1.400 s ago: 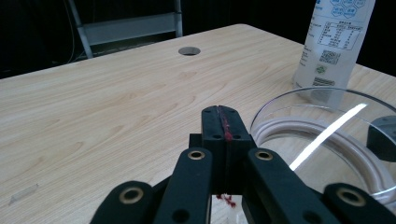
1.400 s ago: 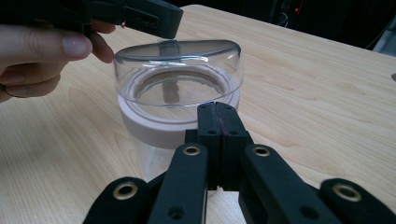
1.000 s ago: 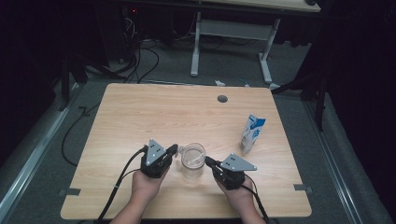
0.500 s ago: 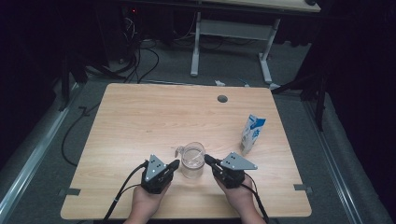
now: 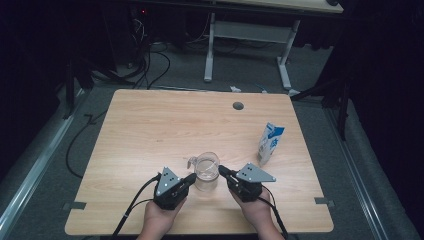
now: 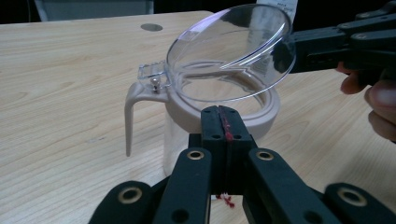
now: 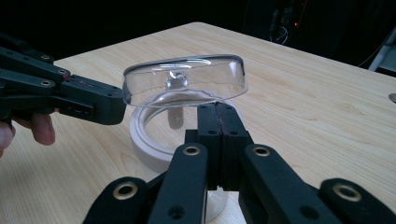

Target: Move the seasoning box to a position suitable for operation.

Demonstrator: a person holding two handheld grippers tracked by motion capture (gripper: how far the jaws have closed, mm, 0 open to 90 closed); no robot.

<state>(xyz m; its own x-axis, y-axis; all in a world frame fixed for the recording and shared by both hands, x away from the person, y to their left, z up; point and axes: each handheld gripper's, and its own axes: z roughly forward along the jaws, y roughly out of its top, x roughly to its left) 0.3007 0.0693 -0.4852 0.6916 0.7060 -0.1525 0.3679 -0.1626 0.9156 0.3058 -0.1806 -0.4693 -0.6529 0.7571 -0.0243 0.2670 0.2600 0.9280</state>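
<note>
Left tongs (image 5: 191, 178): jaws pressed tight together, holding nothing, tips right at the near rim of the jug on its left side.
Right tongs (image 5: 222, 171): also clamped flat on themselves, empty, tips touching the edge of the raised lid from the right.
Jug (image 5: 206, 172): clear jug with a pale collar and handle, standing upright near the front of the bench (image 5: 150, 130), between the two tongs.
Lid (image 6: 231, 51): clear hinged dome, tilted up, half open over the mouth.
Carton (image 5: 270, 144): blue and white, upright, farther back to the right, well apart from the jug.
Risk: I'd say a sideways nudge from either closed tip could slide or tip the light jug, since nothing grips it.
Risk two: the lid looks merely propped, so it may snap down if the right tongs slip off its edge.
Left gripper view: shows the hinge pin and the handle (image 6: 133, 116).
Right gripper view: shows the lid's underside and the left tongs at its rim.
High view: shows the carton and the bench hole (image 5: 238, 105).
</note>
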